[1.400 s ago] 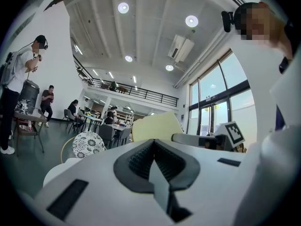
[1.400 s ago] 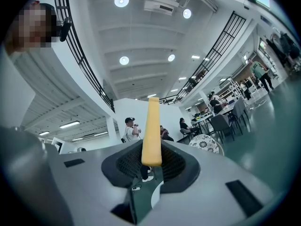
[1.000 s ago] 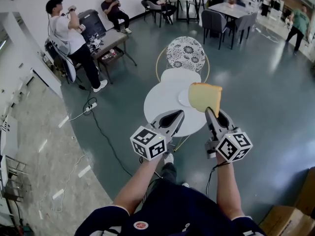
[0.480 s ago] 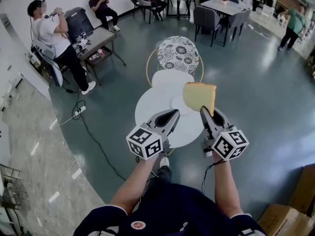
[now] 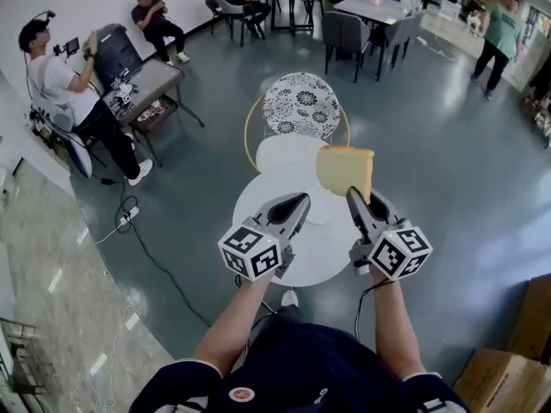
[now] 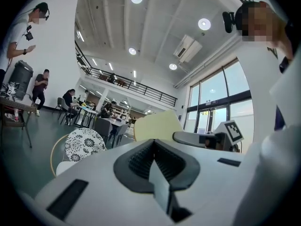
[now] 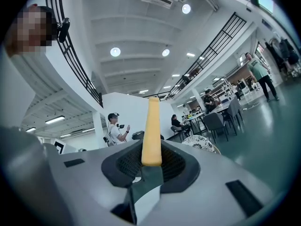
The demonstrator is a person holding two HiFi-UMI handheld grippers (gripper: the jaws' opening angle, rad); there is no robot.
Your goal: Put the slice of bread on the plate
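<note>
Head view: right gripper (image 5: pixel 352 194) grasps the slice of bread (image 5: pixel 344 169) upright over the table's (image 5: pixel 258 198) far edge, near the plate (image 5: pixel 325 208); left gripper (image 5: pixel 300 201) is clenched, empty.

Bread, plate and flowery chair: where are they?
slice of bread (image 5: pixel 344 170), head view, middle of its face.
plate (image 5: pixel 322 210), head view, bare part below the bread.
flowery chair (image 5: pixel 301 104), head view, seat.

bread slice (image 5: pixel 344 172) carried forward, farther over table (image 5: pixel 254 203)

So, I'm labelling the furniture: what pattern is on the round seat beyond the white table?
A black-and-white floral print covers the round seat, clearest in the head view.
</note>
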